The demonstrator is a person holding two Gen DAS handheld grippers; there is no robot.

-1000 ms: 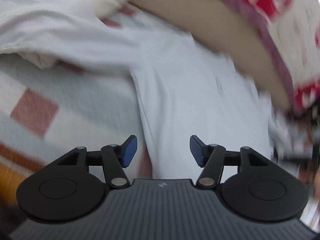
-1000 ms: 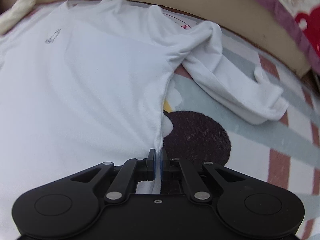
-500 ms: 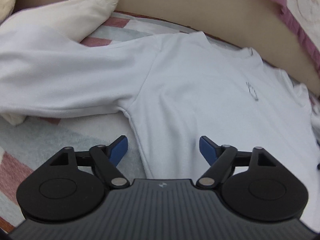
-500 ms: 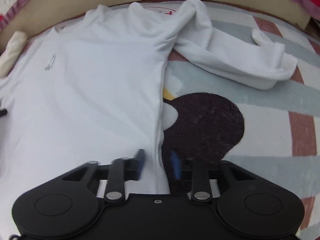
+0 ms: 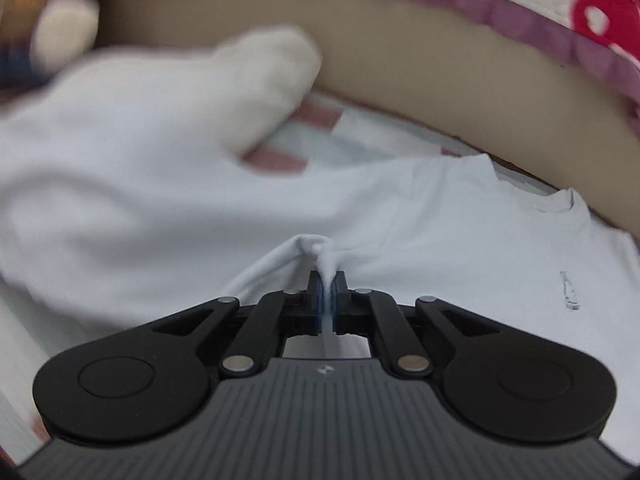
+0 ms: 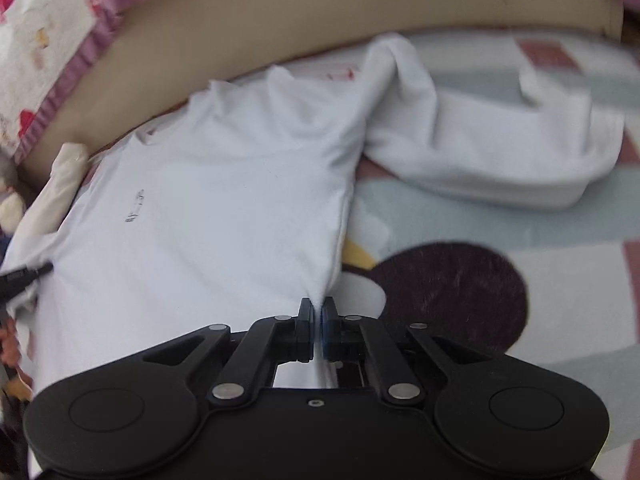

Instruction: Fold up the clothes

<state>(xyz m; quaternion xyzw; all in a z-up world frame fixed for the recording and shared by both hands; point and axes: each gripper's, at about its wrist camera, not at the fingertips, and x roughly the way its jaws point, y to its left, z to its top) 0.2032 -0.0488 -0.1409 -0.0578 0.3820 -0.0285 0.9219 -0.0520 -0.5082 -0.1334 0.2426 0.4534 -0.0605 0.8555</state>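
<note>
two close views, probably shared shirt (image 5: 460,240)

Shirt (image 6: 208,216) flat on blanket (image 6: 580,280); sleeve (image 6: 480,160) right of shirt; headboard (image 6: 320,20) behind.

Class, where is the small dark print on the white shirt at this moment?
In the left wrist view the small dark print sits on the white shirt, right of the left gripper; in the right wrist view it lies left of the right gripper.

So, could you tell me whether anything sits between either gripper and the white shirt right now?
Nothing visible does. The left gripper is shut on a pinch of the white shirt at its side edge, and the right gripper is shut on the opposite side edge. The cloth runs straight into both sets of fingers, with no other object between.
</note>
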